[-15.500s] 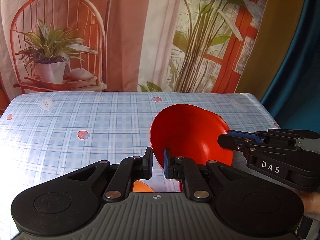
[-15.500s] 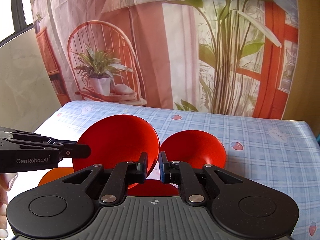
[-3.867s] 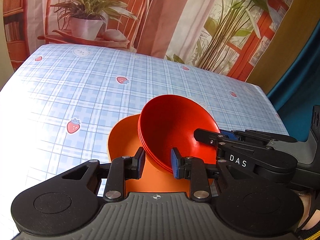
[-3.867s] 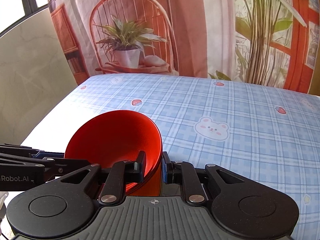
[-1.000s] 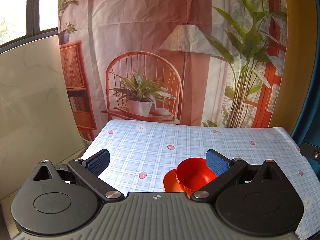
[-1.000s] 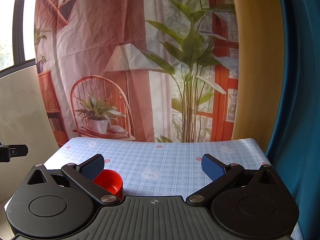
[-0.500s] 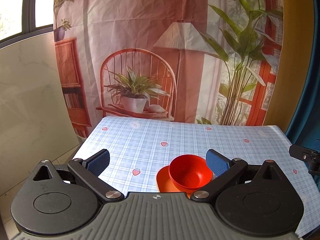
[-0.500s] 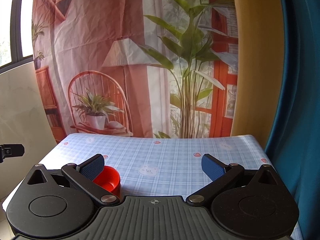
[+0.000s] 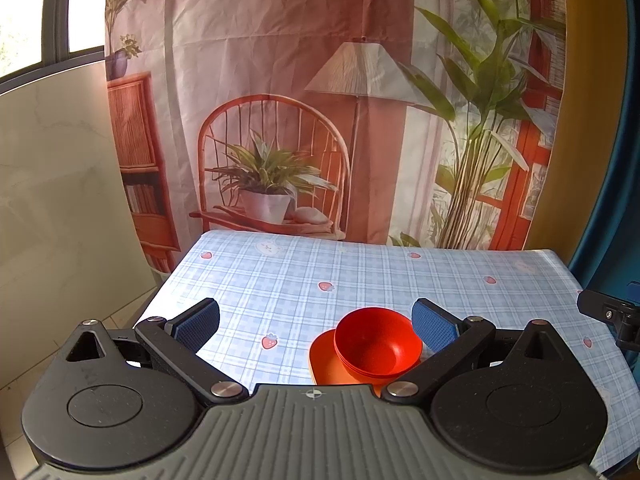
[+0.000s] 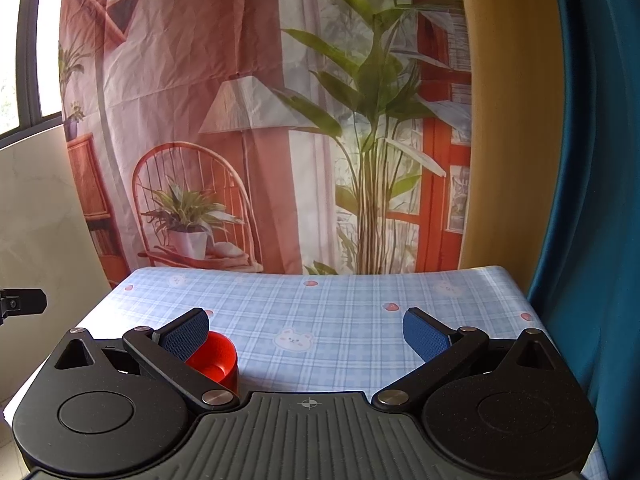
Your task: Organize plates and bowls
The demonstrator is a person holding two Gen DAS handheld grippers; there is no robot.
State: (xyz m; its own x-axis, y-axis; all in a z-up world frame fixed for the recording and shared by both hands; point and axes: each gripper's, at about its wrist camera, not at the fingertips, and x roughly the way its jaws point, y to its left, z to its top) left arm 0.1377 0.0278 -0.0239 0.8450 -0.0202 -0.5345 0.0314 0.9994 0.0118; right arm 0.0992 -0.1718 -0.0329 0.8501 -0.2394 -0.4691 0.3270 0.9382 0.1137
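The glossy red plastic bowls (image 9: 378, 340) sit nested in one stack on the flat orange plastic plate (image 9: 326, 362), near the 6 o'clock edge of the blue checked tablecloth (image 9: 360, 276); nothing else looks left to gather, so the job seems finished. The left gripper (image 9: 316, 322) and right gripper (image 10: 306, 330) are both spread wide, holding nothing, well clear of the stack. Only the left view shows the plate; the right view shows just the bowls at 8 o'clock.
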